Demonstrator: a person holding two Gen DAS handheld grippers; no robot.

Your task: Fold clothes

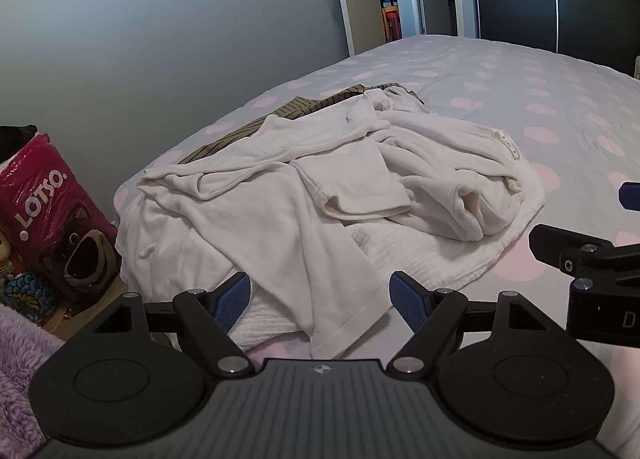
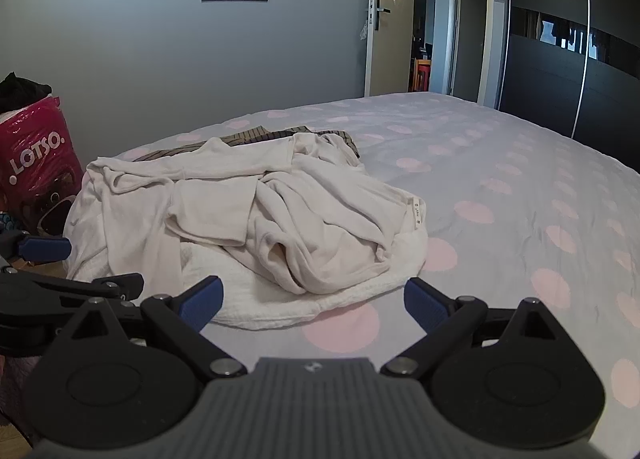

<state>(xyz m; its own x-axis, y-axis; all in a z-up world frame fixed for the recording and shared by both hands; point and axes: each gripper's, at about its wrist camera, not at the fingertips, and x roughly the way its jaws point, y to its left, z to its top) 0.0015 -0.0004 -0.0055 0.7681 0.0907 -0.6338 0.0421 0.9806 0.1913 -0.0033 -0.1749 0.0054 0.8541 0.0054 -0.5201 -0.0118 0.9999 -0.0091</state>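
Note:
A crumpled white garment lies in a heap on the bed, on top of a white textured cloth. A brown striped garment pokes out behind the heap. My left gripper is open, its blue pads just above the near edge of the white garment, holding nothing. My right gripper is open too, hovering over the front edge of the textured cloth. Each gripper shows at the edge of the other's view: the right gripper, the left gripper.
The bed has a grey cover with pink dots and stretches far to the right. A pink LOTSO bag stands on the floor left of the bed. A purple fluffy fabric is at the lower left. A doorway and dark wardrobe are behind.

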